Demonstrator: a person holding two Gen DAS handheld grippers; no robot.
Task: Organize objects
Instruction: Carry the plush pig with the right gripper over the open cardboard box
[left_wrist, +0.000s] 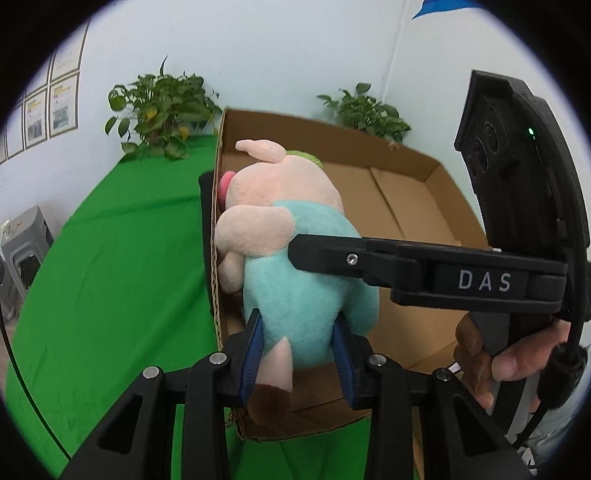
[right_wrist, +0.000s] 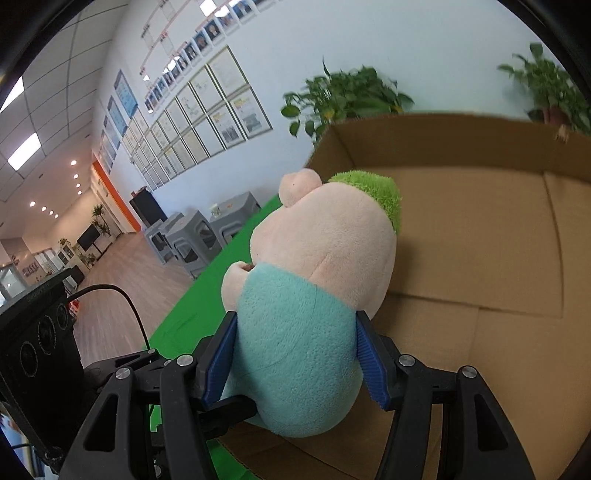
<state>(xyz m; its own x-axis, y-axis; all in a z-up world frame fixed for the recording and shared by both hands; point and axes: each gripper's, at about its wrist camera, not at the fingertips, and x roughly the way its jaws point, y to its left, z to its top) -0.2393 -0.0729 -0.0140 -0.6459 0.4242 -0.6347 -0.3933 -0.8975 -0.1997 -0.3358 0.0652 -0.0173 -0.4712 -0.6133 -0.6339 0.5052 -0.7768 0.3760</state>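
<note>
2 hand-held grippers (left_wrist: 301, 354) (right_wrist: 295, 365) clamp the plush pig (left_wrist: 295, 258) over the cardboard box (left_wrist: 406, 192).

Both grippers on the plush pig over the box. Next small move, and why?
Probably lower it a little further, then let go. The left gripper and right gripper both clamp the plush pig, which sits inside the cardboard box against its near-left wall, apparently not yet resting on the bare floor.

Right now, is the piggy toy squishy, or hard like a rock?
Probably squishy: the plush pig looks fuzzy, and its teal body bulges around the left gripper and right gripper. Likely light and floppy. It shouldn't break landing in the cardboard box.
</note>
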